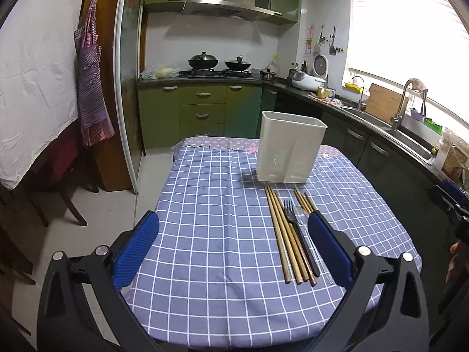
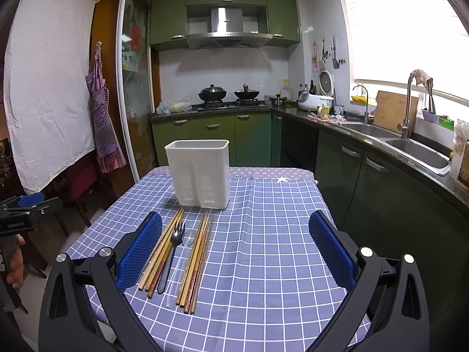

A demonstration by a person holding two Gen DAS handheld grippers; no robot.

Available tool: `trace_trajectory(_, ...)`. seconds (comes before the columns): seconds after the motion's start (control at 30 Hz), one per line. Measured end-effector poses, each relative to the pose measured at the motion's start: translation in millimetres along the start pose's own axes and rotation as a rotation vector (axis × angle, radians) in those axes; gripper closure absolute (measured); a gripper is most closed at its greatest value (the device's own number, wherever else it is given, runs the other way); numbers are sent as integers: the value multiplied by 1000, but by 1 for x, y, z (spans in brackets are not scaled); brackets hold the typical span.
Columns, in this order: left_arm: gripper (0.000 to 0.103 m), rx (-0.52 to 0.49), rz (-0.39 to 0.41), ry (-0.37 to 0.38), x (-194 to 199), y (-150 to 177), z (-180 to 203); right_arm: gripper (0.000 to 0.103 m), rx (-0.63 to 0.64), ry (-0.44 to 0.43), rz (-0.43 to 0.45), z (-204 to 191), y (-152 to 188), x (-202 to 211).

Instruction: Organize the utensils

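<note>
Kitchen with green cabinets; work surface is a table under a blue-and-white checked tablecloth [image 2: 263, 249]. Nearest me, my left gripper [image 1: 233, 245] hovers above the near end of the table, blue pads spread wide apart, nothing between them. My right gripper [image 2: 236, 246] hovers likewise, pads wide apart and empty. On the cloth, lying lengthwise away from me: one bundle of bamboo chopsticks [image 2: 159, 252], a black fork [image 2: 171, 252] just beside it, a clear plastic spoon [image 2: 181, 261] next, then a second bundle of chopsticks [image 2: 196, 261] on the spoon's far side. In the left wrist view the first bundle [image 1: 283, 234] and fork [image 1: 299, 234] sit just inside my right-hand pad, which hides part of the second bundle. Beyond the utensils, near their tips, stands a white plastic utensil holder [image 2: 199, 173], upright, its lower wall perforated; faint embossed marks on it in the left view are too small to read. Far side: a gas stove with two black woks [image 2: 228, 94], a steel range hood [image 2: 227, 26] with a small unreadable badge, and a double sink [image 2: 410, 143] along the right counter. A purple checked apron [image 2: 104, 126] hangs at left.
</note>
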State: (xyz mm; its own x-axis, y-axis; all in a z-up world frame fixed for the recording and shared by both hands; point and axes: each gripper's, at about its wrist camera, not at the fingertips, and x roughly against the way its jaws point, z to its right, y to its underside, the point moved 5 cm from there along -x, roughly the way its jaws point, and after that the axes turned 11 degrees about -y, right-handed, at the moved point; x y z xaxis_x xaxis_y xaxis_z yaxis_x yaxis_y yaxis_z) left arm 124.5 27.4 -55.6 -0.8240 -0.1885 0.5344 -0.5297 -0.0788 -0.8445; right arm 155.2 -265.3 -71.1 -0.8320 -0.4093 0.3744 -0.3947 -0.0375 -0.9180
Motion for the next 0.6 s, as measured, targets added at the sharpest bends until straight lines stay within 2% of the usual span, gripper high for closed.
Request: trace_trajectory(0.6, 6, 1, 29, 17, 22, -1, 0, 4, 21, -11, 50, -15, -11, 44)
